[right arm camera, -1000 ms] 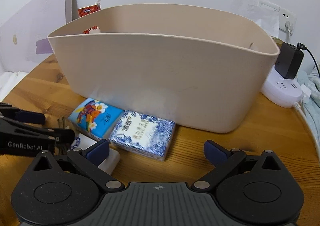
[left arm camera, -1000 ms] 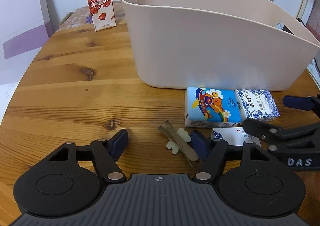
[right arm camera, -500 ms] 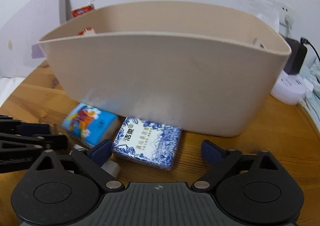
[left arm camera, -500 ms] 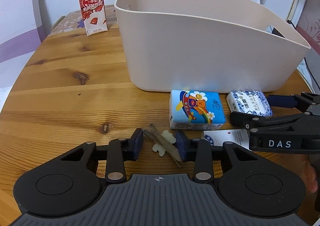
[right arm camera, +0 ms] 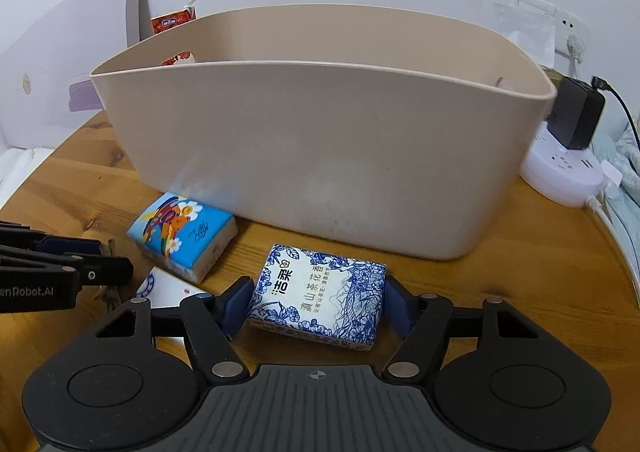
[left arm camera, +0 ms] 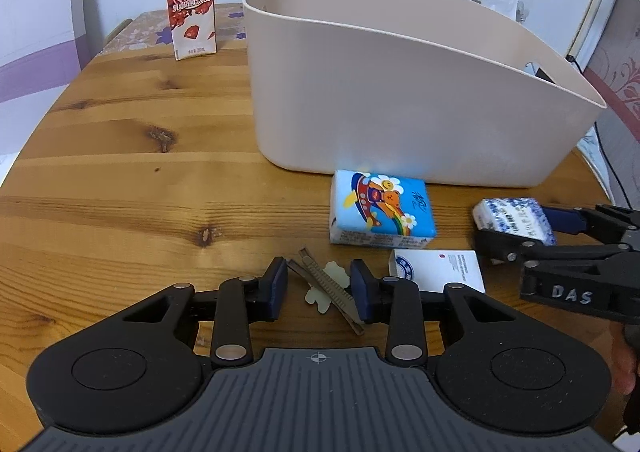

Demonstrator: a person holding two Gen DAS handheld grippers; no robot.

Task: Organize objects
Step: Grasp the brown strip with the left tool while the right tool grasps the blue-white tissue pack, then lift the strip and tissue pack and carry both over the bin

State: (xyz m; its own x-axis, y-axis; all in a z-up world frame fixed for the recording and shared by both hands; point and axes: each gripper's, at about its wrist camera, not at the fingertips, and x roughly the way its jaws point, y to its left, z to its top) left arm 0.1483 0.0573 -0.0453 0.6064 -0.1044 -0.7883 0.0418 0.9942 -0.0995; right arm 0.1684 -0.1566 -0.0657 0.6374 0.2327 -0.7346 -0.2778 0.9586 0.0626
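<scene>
Right gripper (right arm camera: 316,302) clamped on the blue-and-white tissue pack (right arm camera: 318,298), low on the table (left arm camera: 120,172) just before the bin (right arm camera: 320,156). Best lifted straight, well above the rim, then released inside. Left gripper (left arm camera: 319,288) part-closed around the hair clip (left arm camera: 326,290), pads apparently not yet touching; best squeezed squarely across its thin body before lifting, to avoid slipping.

The left gripper (left arm camera: 319,287) sat low over the desk, its jaws narrowed but with a gap between them. The right gripper (right arm camera: 316,302) had its jaws pressed against both sides of a pack.
</scene>
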